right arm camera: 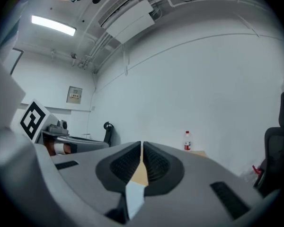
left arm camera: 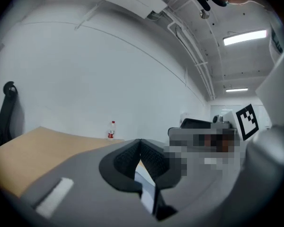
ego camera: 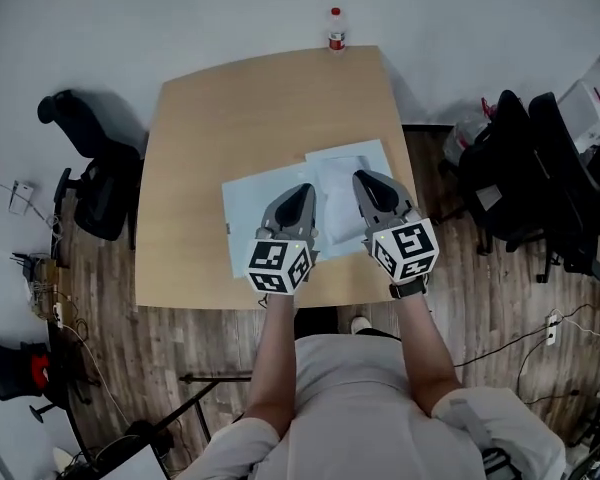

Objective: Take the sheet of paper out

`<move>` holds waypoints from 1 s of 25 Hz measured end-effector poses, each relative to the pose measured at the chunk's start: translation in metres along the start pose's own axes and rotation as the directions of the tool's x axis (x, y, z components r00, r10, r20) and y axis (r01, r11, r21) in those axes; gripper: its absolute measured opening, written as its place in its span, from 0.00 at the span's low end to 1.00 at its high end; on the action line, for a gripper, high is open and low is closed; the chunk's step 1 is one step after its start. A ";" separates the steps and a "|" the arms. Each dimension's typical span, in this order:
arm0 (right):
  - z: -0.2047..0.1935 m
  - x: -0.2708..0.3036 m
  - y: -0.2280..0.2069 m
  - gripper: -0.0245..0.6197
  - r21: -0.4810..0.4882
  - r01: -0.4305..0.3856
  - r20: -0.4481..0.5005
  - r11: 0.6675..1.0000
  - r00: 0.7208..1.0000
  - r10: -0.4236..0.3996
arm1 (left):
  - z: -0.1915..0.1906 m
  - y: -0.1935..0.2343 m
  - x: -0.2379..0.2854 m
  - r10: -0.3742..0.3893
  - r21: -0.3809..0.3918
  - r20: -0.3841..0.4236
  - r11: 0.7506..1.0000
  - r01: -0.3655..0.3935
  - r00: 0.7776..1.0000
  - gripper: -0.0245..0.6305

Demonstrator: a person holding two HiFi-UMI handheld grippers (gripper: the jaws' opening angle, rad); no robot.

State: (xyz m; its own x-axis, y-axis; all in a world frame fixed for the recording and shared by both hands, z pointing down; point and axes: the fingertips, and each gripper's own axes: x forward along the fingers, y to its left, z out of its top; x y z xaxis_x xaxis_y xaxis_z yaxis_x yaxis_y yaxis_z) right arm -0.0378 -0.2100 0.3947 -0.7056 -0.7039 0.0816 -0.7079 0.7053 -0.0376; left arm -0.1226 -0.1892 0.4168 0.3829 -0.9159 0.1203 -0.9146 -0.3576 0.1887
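On the wooden table (ego camera: 220, 108) a pale blue folder (ego camera: 245, 218) lies flat near the front edge. A white sheet of paper (ego camera: 342, 173) lies beside it on the right, its left edge over the folder. My left gripper (ego camera: 305, 192) hovers over the folder's right part, shut with nothing between its pads. Over the white sheet my right gripper (ego camera: 364, 179) is shut too, holding nothing. In the left gripper view the left gripper (left arm camera: 140, 143) has its jaws pressed together, pale paper showing below them. The right gripper (right arm camera: 142, 145) looks the same in the right gripper view.
A small bottle (ego camera: 336, 30) with a red label stands at the table's far edge, also seen as the bottle (left arm camera: 111, 129) and the bottle (right arm camera: 187, 140). Black office chairs stand left (ego camera: 95, 183) and right (ego camera: 540, 178) of the table. Cables lie on the wood floor.
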 end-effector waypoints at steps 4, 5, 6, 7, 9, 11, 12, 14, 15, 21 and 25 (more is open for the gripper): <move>-0.019 0.024 -0.007 0.07 -0.007 -0.007 -0.066 1.000 0.998 0.006 | -0.019 0.017 0.029 -0.057 -0.024 -0.039 0.998 0.056 0.998 0.05; -0.025 0.029 -0.009 0.07 -0.001 -0.006 -0.079 1.000 0.997 0.006 | -0.029 0.020 0.034 -0.055 -0.024 -0.066 0.998 0.054 0.996 0.05; -0.030 0.034 -0.014 0.07 0.009 0.000 -0.090 1.000 0.996 0.000 | -0.037 0.024 0.040 -0.056 -0.021 -0.089 0.998 0.054 0.994 0.05; -0.034 0.040 -0.018 0.07 0.017 0.009 -0.101 1.000 0.995 -0.007 | -0.044 0.028 0.046 -0.059 -0.017 -0.103 0.998 0.058 0.993 0.05; -0.042 0.050 -0.025 0.07 0.024 0.015 -0.127 1.000 0.992 -0.011 | -0.055 0.035 0.053 -0.074 -0.020 -0.117 0.997 0.072 0.990 0.05; -0.050 0.056 -0.028 0.07 0.033 0.010 -0.150 0.999 0.989 -0.005 | -0.068 0.040 0.057 -0.086 -0.039 -0.139 0.996 0.082 0.987 0.05; -0.055 0.058 -0.030 0.07 0.040 0.010 -0.160 0.999 0.987 -0.003 | -0.076 0.042 0.060 -0.091 -0.049 -0.155 0.995 0.085 0.984 0.05; -0.066 0.062 -0.034 0.07 0.050 0.013 -0.184 0.999 0.983 -0.003 | -0.091 0.048 0.066 -0.094 -0.068 -0.190 0.994 0.083 0.977 0.05; -0.072 0.065 -0.034 0.07 0.054 0.013 -0.196 0.998 0.981 -0.002 | -0.099 0.051 0.069 -0.093 -0.077 -0.206 0.994 0.079 0.974 0.05; -0.099 0.078 -0.032 0.07 0.077 -0.002 -0.258 0.997 0.966 0.022 | -0.141 0.067 0.080 -0.091 -0.113 -0.305 0.992 0.059 0.948 0.05; -0.116 0.085 -0.035 0.07 0.092 -0.008 -0.292 0.996 0.956 0.035 | -0.170 0.075 0.087 -0.093 -0.136 -0.359 0.990 0.047 0.929 0.06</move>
State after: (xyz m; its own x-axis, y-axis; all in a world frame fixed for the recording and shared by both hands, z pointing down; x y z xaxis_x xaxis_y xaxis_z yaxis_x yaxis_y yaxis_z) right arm -0.0694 -0.2841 0.5186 -0.6900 -0.6237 0.3674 -0.7020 0.7003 -0.1296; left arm -0.1358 -0.2646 0.6073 0.4872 -0.7520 0.4439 -0.8697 -0.3718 0.3246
